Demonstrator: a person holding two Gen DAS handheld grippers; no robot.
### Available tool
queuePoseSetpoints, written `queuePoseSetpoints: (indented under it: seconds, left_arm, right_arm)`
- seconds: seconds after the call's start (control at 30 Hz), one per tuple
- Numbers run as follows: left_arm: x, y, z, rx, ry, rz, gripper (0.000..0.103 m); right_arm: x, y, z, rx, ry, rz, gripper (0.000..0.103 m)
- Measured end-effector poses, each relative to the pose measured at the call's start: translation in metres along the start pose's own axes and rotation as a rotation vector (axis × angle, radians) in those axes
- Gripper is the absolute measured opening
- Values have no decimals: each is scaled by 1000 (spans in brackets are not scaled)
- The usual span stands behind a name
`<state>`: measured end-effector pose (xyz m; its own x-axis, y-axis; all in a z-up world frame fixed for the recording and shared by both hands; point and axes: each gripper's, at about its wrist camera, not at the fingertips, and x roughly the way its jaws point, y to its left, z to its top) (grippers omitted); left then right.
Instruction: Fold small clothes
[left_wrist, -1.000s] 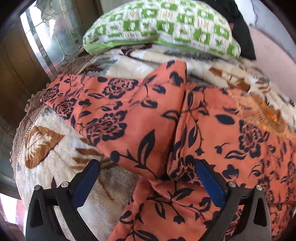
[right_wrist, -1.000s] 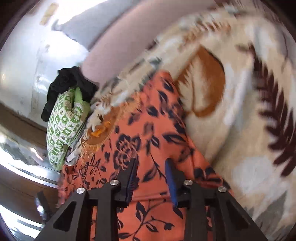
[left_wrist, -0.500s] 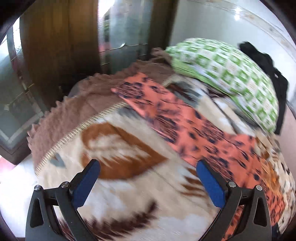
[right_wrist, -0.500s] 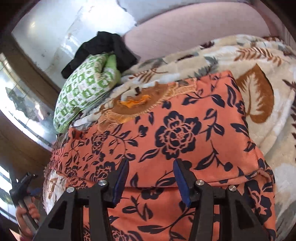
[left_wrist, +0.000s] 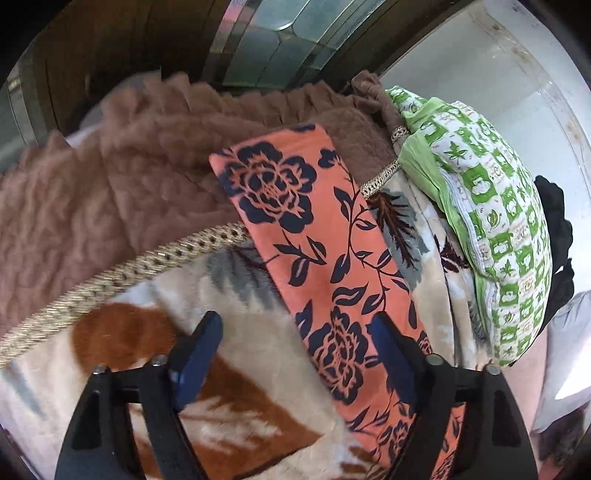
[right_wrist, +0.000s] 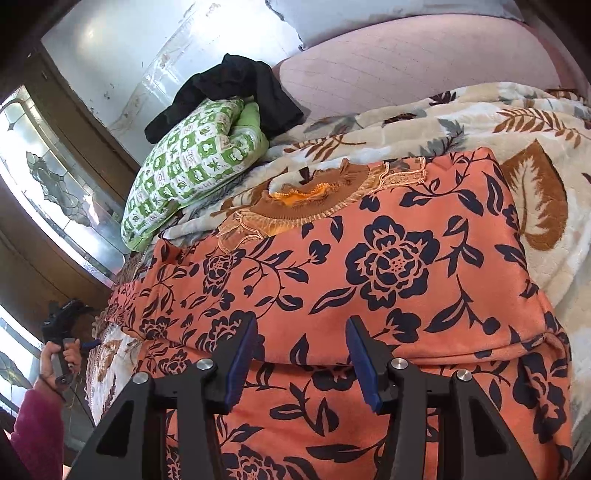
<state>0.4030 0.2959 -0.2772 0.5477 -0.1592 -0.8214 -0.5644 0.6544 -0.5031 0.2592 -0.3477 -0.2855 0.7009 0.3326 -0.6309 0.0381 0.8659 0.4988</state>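
Note:
An orange garment with dark blue flowers (right_wrist: 369, 266) lies on the leaf-patterned blanket (right_wrist: 535, 184), its body folded over with a fold edge across the near side. One long sleeve (left_wrist: 314, 236) stretches away in the left wrist view, its end resting on the brown blanket border. My left gripper (left_wrist: 295, 350) is open and empty, hovering beside the sleeve's near part. My right gripper (right_wrist: 301, 354) is open and empty, just above the fold edge. The left gripper also shows in a hand in the right wrist view (right_wrist: 62, 325).
A green and white checked pillow (left_wrist: 491, 229) lies at the head of the bed with a black cloth (right_wrist: 236, 88) behind it. A brown fleece border (left_wrist: 110, 177) runs along the blanket's edge. Wooden window frames and a white wall stand beyond.
The left gripper swung away from the garment's body and now faces the outstretched sleeve, its jaws somewhat narrower. The right gripper's jaws opened wider and it pulled back to the fold edge.

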Motion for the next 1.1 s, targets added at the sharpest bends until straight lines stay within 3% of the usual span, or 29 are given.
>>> queuePoseSetpoints:
  seconds: [0.03, 0.2, 0.23, 0.3, 0.33, 0.37, 0.53, 0.77, 0.87, 1.1]
  left_arm:
    - [7, 0, 2, -13, 0, -20, 65]
    - [20, -7, 13, -13, -69, -36, 62]
    - [21, -8, 15, -10, -85, -46, 58]
    - [26, -10, 17, 1, -96, -38, 39]
    - [30, -11, 19, 3, -95, -26, 20]
    - [32, -12, 19, 5, -93, -26, 9]
    - [16, -41, 16, 112, -171, -25, 6]
    - [-43, -150, -29, 387, -202, -98, 6]
    - [-70, -203, -67, 512, -192, -152, 6]
    - [-104, -324, -190, 801, -113, -261, 6]
  right_arm:
    - [2, -1, 0, 0, 1, -2, 53]
    - [7, -3, 1, 5, 12, -6, 53]
    - [8, -3, 1, 6, 15, -5, 53]
    - [11, -4, 0, 7, 18, -10, 53]
    - [12, -4, 0, 7, 17, -12, 53]
    - [12, -5, 1, 8, 14, -12, 53]
    - [0, -7, 6, 22, -35, -10, 53]
    - [-34, -26, 22, 124, -143, 9, 53]
    - [-52, -38, 30, 181, -191, 17, 53]
    - [-92, -75, 45, 307, -291, 23, 53]
